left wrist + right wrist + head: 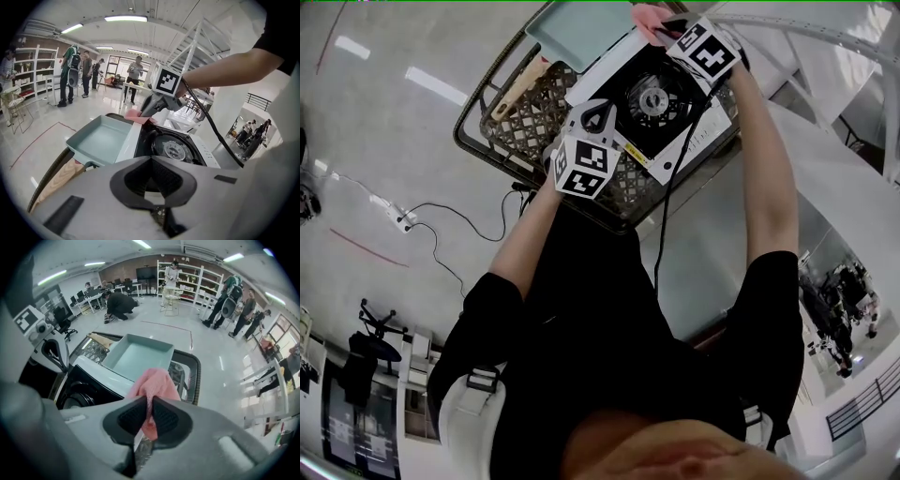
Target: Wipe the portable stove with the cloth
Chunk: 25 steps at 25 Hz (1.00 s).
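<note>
Wiping is in hand, I judge - my right gripper (151, 416) grips the cloth (152, 385) at the stove's (652, 98) 12 o'clock corner, my left gripper (152, 192) clenched shut at 8 o'clock - next, drag the cloth across the top.

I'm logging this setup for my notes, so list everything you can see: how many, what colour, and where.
portable stove: one, white with a black top, on the basket
cloth: one, pink, at the stove's far corner
tray: one, pale teal, beside the stove on the basket
wooden handle: one, light brown, at the tray's end
basket: one, dark woven mesh, under the stove and tray
power strip: one, white with a black cable, on the floor
shelves: white, by the far wall
bystanders: several, in the background
left gripper: grey, shut, at the stove's near corner
right gripper: grey, shut on the cloth
</note>
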Tool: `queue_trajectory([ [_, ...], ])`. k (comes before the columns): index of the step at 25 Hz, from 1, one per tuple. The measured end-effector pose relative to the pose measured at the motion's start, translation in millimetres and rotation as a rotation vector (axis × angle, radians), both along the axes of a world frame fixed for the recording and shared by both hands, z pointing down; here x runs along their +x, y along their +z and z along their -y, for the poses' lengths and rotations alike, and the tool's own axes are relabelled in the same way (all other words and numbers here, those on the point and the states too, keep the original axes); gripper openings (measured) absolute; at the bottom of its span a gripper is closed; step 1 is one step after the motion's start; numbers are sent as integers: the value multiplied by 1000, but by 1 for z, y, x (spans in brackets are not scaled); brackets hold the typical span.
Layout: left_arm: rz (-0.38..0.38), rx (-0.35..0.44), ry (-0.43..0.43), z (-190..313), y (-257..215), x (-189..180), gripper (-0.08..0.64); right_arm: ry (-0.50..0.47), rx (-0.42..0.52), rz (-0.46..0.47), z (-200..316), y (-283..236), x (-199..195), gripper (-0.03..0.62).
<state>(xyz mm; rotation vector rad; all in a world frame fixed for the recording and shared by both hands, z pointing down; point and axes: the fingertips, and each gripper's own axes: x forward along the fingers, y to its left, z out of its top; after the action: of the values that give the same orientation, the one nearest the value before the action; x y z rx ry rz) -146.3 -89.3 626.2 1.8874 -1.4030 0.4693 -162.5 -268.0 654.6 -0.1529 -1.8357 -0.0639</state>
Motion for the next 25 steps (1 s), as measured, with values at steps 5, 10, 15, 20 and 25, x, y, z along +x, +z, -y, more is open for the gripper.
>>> queue_trajectory([
  [5,27,-1,-21,9,-2,-16,0,-54,61,1,0,0,0,29],
  [10,39,-16,-37,9,1,-24,0,-125,74,-26,-3,2,-2,31],
  [15,50,-22,-31,5,3,-24,0,-404,170,-61,-10,7,-6,31],
  [20,101,-10,11,-4,5,-22,0,-701,195,-53,-43,11,-11,32],
  [25,89,-10,-13,-6,3,-26,0,-757,186,-44,-67,10,-17,37],
])
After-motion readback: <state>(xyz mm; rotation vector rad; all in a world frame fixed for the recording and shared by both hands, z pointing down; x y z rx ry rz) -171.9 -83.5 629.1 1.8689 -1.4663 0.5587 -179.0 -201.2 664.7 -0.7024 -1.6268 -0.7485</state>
